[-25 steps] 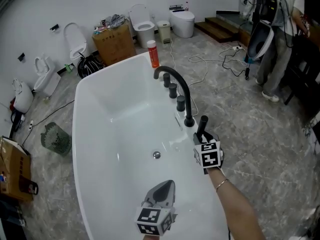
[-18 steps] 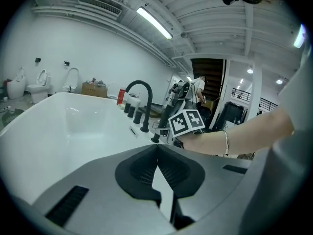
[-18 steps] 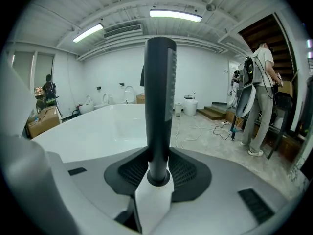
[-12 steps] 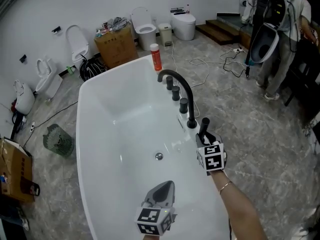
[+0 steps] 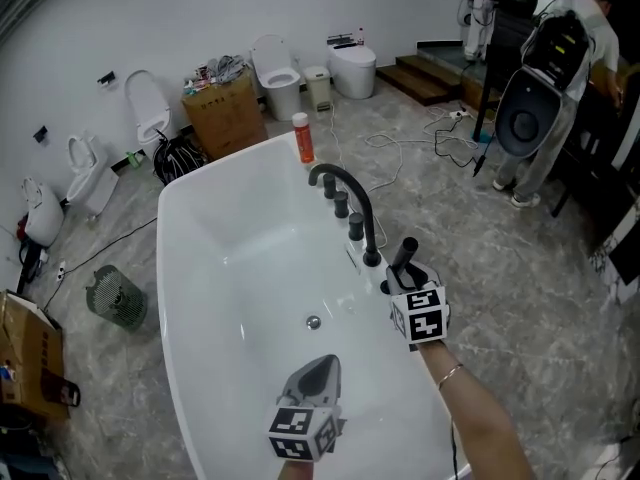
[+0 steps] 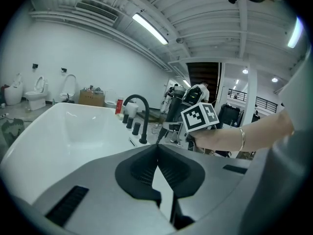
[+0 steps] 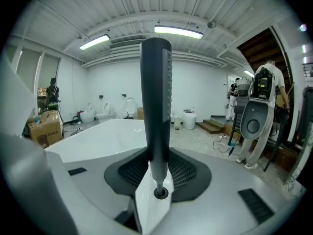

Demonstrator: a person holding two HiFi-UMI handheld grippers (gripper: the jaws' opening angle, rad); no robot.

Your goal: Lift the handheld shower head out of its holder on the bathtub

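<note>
The black handheld shower head (image 5: pixel 404 256) stands upright above the right rim of the white bathtub (image 5: pixel 200 268). My right gripper (image 5: pixel 401 274) is shut on its handle. In the right gripper view the shower head (image 7: pixel 156 97) rises straight up between the pads, and its round lower end shows just above the jaws' base. A dark holder hole (image 5: pixel 385 288) shows on the rim beside that gripper. The black arched faucet (image 5: pixel 345 186) and its knobs stand further along the rim. My left gripper (image 5: pixel 322 370) hangs over the tub's near end, shut and holding nothing; its fingertips (image 6: pixel 157 148) meet.
An orange bottle (image 5: pixel 303 136) stands on the tub's far rim. Behind it are a cardboard box (image 5: pixel 224 113) and toilets (image 5: pixel 277 63). Cables (image 5: pixel 420 133) lie on the marble floor at the right, where a person (image 5: pixel 545 88) stands with equipment. A green basket (image 5: pixel 118 296) sits left of the tub.
Both grippers have risen. The right one has carried the shower head upward, so the holder hole on the rim now shows beside it. The left gripper stays shut.
</note>
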